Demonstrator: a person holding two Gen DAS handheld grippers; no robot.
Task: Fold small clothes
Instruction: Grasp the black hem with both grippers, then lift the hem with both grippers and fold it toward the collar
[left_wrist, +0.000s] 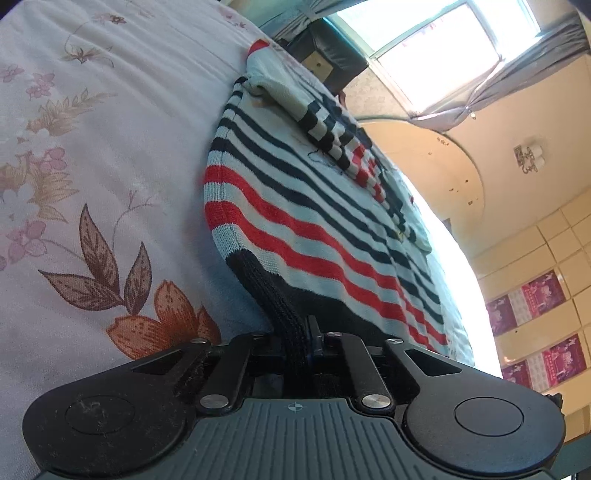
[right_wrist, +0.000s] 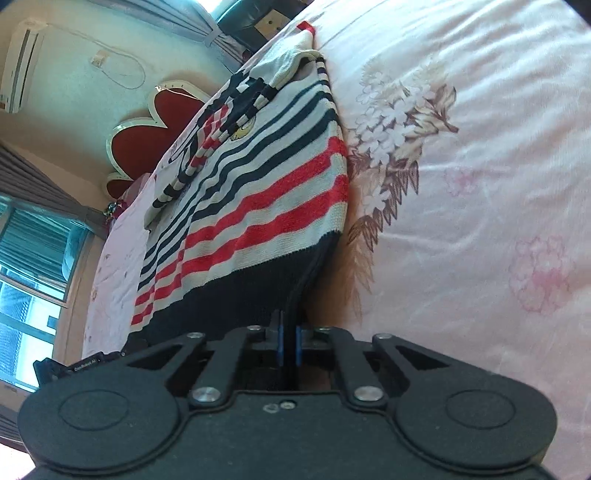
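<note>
left gripper (left_wrist: 300, 334) clamps sweater (left_wrist: 314, 206) hem | right gripper (right_wrist: 289, 332) clamps hem; heart headboard (right_wrist: 147, 129) visible

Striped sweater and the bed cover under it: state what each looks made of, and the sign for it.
Striped sweater: knitted yarn, likely wool or acrylic, matte; rows of stitches show in the stripes, and the dark hem band is ribbed.
Bed cover: thin woven fabric, probably cotton or a blend, smooth with a faint sheen; its floral pattern looks printed and it creases finely.

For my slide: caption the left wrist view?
Left gripper shut on the striped sweater's dark hem, on a floral bedsheet.
</note>
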